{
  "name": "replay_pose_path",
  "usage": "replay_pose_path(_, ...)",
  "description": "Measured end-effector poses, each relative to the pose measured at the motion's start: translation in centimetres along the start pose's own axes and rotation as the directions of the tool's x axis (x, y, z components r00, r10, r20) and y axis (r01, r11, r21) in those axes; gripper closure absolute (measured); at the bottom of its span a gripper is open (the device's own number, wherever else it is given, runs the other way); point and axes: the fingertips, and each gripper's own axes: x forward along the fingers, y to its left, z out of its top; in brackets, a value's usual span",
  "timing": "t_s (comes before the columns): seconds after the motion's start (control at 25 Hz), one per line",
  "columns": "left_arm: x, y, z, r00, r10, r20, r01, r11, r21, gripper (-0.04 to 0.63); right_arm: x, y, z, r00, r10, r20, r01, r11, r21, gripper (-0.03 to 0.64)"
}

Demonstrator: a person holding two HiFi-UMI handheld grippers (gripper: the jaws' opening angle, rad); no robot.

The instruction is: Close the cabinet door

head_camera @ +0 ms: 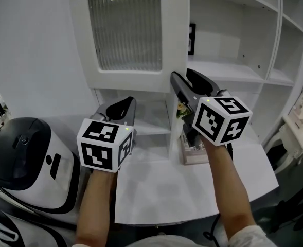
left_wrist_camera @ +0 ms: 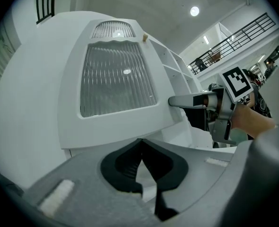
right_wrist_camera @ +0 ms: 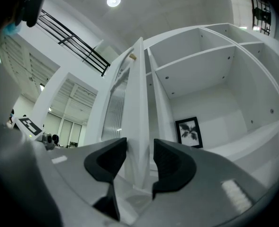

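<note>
White shelves (head_camera: 233, 66) stood before us, and the cabinet door (head_camera: 125, 35) hung open with its tall edge right between the spread jaws of our right tool (right_wrist_camera: 139, 155), not pinched, while our left tool (left_wrist_camera: 141, 148), pressed together, pointed at its glass front.

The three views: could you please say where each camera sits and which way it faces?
Head view: on the person's head, facing steeply down at the open door, shelves and table; both forearms, left gripper and right gripper show.
Left gripper view: on that gripper, facing the door's glass along its shut fingers; the right gripper shows.
Right gripper view: on that gripper, facing the door's edge between its open fingers; shelves behind.
Both gripper views share the door.
</note>
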Motion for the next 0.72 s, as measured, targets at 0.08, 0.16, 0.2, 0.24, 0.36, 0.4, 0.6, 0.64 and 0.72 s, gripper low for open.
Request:
replay_pose_path(0.08,0.5,0.2,-0.1,1.000,0.002,0.001,-0.002,1.000,-0.001,0.595,0.4,-0.4,-0.1,1.000,0.000,0.000,0.000,1.000,-0.005,0.433)
replay_pose_path(0.16,0.9,0.4,-0.2,1.000,0.001,0.002,-0.001,1.000,0.001,0.595,0.8,-0.7,-0.3,1.000,0.003,-0.001,-0.003,1.000,-0.003,0.431)
replay_pose_path(0.2,1.2,0.4,-0.2,1.000,0.000,0.002,0.000,1.000,0.002,0.595,1.0,-0.9,-0.3,1.000,0.002,-0.001,-0.002,1.000,-0.004,0.430)
replay_pose_path(0.24,1.4,0.5,-0.2,1.000,-0.002,0.003,0.002,1.000,0.003,0.595,1.3,-1.2,-0.3,1.000,0.000,-0.002,0.000,1.000,-0.007,0.430)
replay_pose_path(0.36,2.2,0.6,-0.1,1.000,-0.008,0.006,0.008,1.000,0.006,0.595,2.0,-1.7,-0.4,1.000,-0.010,-0.003,0.010,1.000,-0.024,0.430)
replay_pose_path(0.4,2.4,0.6,-0.1,1.000,-0.010,0.007,0.010,1.000,0.006,0.595,2.2,-1.9,-0.5,1.000,-0.012,-0.004,0.012,0.999,-0.030,0.431)
replay_pose_path(0.6,3.3,0.7,0.1,1.000,-0.020,0.013,0.020,1.000,0.012,0.595,3.3,-2.6,-0.7,1.000,-0.019,-0.006,0.018,0.999,-0.044,0.430)
replay_pose_path(0.64,3.4,0.8,0.1,1.000,-0.020,0.012,0.020,1.000,0.014,0.595,3.4,-2.7,-0.8,1.000,-0.021,-0.005,0.021,0.999,-0.046,0.430)
replay_pose_path(0.72,3.7,0.9,0.0,1.000,-0.019,0.013,0.019,1.000,0.015,0.595,3.7,-2.9,-0.9,1.000,-0.026,-0.005,0.025,0.998,-0.052,0.430)
